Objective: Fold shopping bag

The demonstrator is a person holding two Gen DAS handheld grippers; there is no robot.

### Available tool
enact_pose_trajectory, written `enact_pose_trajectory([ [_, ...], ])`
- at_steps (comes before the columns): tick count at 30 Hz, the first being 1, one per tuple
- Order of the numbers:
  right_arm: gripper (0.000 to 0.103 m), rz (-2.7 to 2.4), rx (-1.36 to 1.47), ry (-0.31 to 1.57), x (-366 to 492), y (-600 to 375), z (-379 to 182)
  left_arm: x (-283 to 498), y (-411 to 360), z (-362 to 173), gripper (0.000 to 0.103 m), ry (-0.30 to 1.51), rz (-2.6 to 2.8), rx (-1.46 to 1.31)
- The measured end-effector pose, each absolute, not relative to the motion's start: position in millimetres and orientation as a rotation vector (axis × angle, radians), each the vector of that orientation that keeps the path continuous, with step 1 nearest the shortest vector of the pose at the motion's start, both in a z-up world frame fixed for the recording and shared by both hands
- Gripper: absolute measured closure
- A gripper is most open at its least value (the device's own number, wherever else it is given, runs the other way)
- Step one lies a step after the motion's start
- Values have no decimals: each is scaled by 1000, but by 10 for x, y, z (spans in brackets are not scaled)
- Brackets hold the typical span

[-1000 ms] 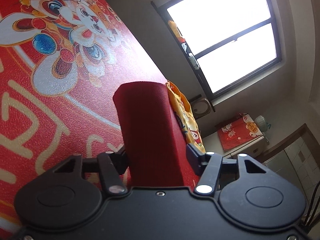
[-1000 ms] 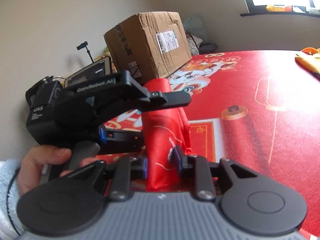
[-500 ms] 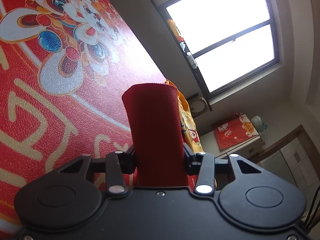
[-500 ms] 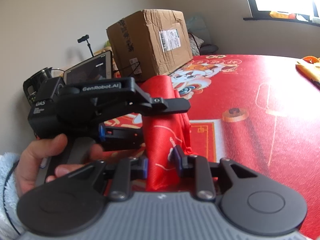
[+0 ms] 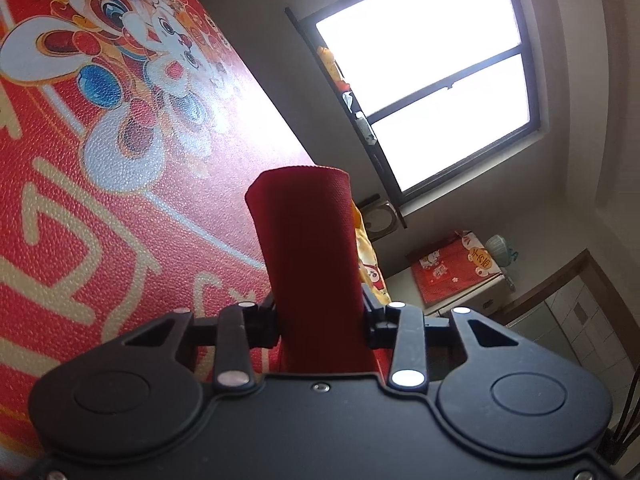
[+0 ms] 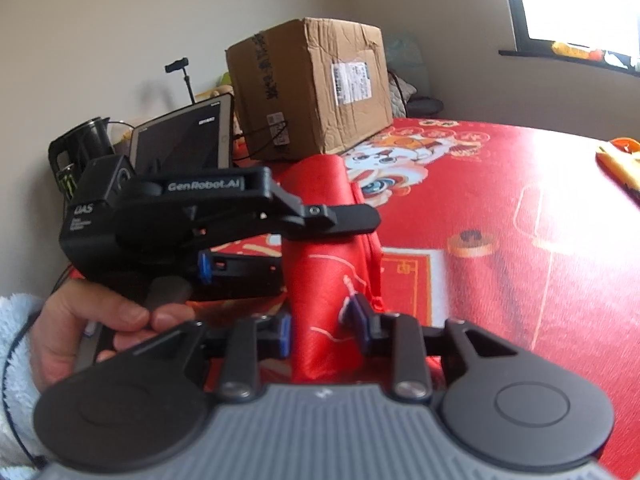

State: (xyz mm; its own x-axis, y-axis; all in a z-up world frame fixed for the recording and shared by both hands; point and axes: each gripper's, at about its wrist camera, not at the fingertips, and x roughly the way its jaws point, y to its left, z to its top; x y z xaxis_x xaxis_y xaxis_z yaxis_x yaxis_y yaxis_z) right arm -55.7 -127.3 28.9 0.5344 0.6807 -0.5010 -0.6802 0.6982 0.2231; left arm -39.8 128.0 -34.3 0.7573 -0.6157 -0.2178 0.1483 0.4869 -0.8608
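Red shopping bag (image 6: 320,280) between both grippers — left (image 5: 320,320) closing, right (image 6: 320,324) opening, seemingly gripped.

Cardboard box (image 6: 310,88) behind bag (image 6: 324,264), tablet (image 6: 182,136) left of box

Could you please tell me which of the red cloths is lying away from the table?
The small printed cloth atop the pale cabinet; the tablecloth covers the table, and the shopping bag stands above it.
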Motion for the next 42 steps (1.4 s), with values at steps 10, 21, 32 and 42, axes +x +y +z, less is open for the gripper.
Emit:
enact_pose_trajectory([
  [10,68,798,-77,552,-658,-1249,435,-460,1390,-451,66,509,-499,-1081],
  [21,64,858,47,295,-728,-1505,890,-680,1224,520,68,215,-582,-920],
  [32,52,885,155,297,-659,-1751,954,-774,1045,620,67,218,-510,-826],
  [42,7,747,346,263,-602,-3084,1307,-753,1155,587,66,206,-471,-809],
])
